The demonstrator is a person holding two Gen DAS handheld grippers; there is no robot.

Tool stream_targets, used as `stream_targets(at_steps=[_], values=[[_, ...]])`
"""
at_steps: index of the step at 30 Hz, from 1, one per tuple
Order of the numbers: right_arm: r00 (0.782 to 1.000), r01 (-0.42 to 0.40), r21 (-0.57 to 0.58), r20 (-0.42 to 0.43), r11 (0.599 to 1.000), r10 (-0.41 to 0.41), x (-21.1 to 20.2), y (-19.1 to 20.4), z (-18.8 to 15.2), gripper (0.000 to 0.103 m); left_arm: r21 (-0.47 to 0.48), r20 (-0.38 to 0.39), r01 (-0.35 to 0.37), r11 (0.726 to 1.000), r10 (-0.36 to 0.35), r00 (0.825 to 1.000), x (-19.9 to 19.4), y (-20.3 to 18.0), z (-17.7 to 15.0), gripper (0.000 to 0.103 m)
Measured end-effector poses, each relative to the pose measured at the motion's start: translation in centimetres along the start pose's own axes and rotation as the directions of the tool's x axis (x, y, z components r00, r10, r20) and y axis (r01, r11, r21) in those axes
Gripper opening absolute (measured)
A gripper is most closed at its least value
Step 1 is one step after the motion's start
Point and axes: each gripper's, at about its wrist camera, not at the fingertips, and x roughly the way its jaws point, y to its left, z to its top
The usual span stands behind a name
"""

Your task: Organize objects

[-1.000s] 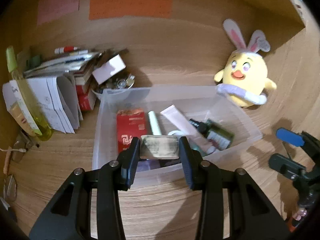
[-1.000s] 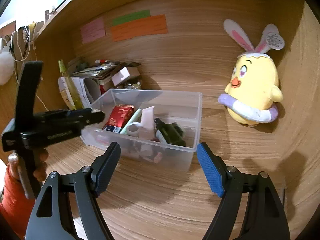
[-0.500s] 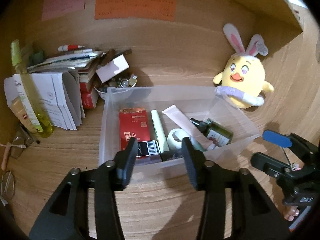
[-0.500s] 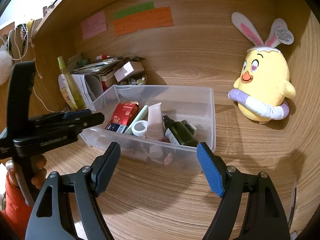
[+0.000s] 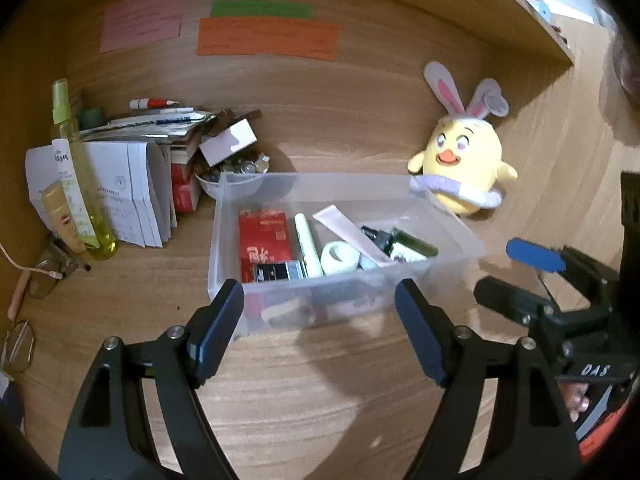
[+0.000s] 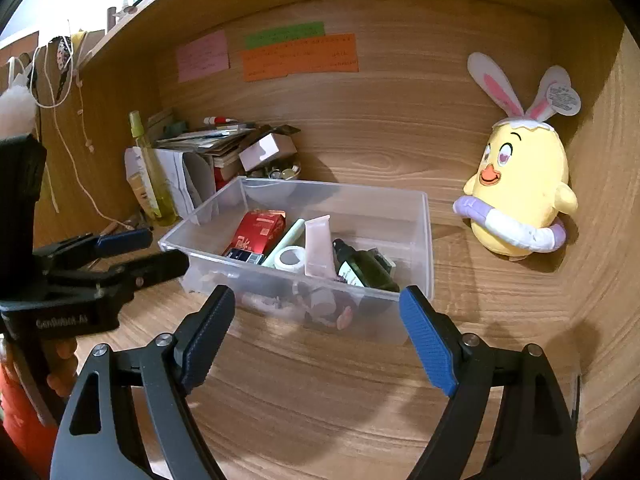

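A clear plastic bin (image 5: 448,224) (image 6: 420,240) stands on the wooden desk. It holds a red box (image 5: 264,240) (image 6: 258,230), a pale green tube (image 5: 308,246), a pink tube (image 5: 352,234) (image 6: 318,246), a white tape roll (image 5: 338,258) (image 6: 290,260), a dark green bottle (image 5: 404,242) (image 6: 362,270) and small items against the near wall. My left gripper (image 5: 320,336) is open and empty, in front of the bin. My right gripper (image 6: 316,344) is open and empty, also in front of the bin; it shows at the right of the left wrist view (image 5: 536,276).
A yellow chick plush with rabbit ears (image 5: 460,172) (image 6: 520,192) sits right of the bin. Left of it are stacked papers and books (image 5: 132,168), a yellow spray bottle (image 5: 80,184), a bowl of small metal items (image 5: 236,172) and glasses (image 5: 44,276). Sticky notes (image 5: 264,36) hang on the back wall.
My left gripper held a small pale object over the bin, opened and let it go into the bin, then drew back and opened wider. The right gripper stayed open.
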Motion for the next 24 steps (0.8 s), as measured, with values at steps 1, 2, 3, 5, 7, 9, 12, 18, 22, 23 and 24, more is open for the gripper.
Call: stream_targets(at_steps=[1,2,3,5,7,9,12,18,22,23,24], values=[[1.0,0.004,0.001,-0.001,1.0,-0.004,0.0,0.0,-0.1,0.082,0.002,-0.004,0.0,1.0,0.0,1.0,-0.1,-0.1,-0.3,0.078],[1.0,0.007,0.004,-0.002,1.0,-0.007,-0.1,0.1,-0.2,0.083,0.0,-0.007,0.001,1.0,-0.001,1.0,-0.2,-0.1,-0.5,0.078],[1.0,0.007,0.007,-0.005,1.0,-0.007,-0.2,0.1,-0.4,0.083,-0.003,-0.009,0.005,1.0,-0.005,1.0,-0.3,-0.1,-0.6,0.078],[1.0,0.009,0.011,-0.01,1.0,-0.009,-0.3,0.1,-0.7,0.083,-0.016,-0.012,0.015,1.0,-0.015,1.0,-0.4,-0.1,-1.0,0.078],[1.0,0.011,0.014,-0.015,1.0,-0.011,-0.4,0.1,-1.0,0.083,-0.02,-0.014,0.016,1.0,-0.016,1.0,-0.6,-0.1,-1.2,0.078],[1.0,0.011,0.017,-0.019,1.0,-0.011,-0.5,0.1,-1.3,0.083,-0.017,-0.015,0.019,1.0,-0.019,1.0,-0.7,-0.3,-1.5,0.078],[1.0,0.013,0.02,-0.024,1.0,-0.013,-0.5,0.0,-1.5,0.083,-0.015,-0.017,0.023,1.0,-0.024,1.0,-0.9,-0.5,-1.8,0.078],[1.0,0.013,0.021,-0.023,1.0,-0.012,-0.6,0.1,-1.7,0.083,-0.015,-0.015,0.025,1.0,-0.025,1.0,-1.0,-0.4,-1.8,0.078],[1.0,0.009,0.022,-0.023,1.0,-0.009,-0.7,0.1,-1.6,0.083,-0.025,-0.012,0.029,0.999,-0.029,0.999,-1.2,-0.2,-1.8,0.078],[1.0,0.009,0.022,-0.024,1.0,-0.008,-0.6,0.1,-1.6,0.083,-0.027,-0.012,0.03,0.999,-0.03,0.999,-1.2,-0.2,-1.8,0.078],[1.0,0.008,0.022,-0.025,1.0,-0.008,-0.6,0.1,-1.5,0.083,-0.026,-0.012,0.03,0.999,-0.03,0.999,-1.2,-0.1,-1.8,0.078]])
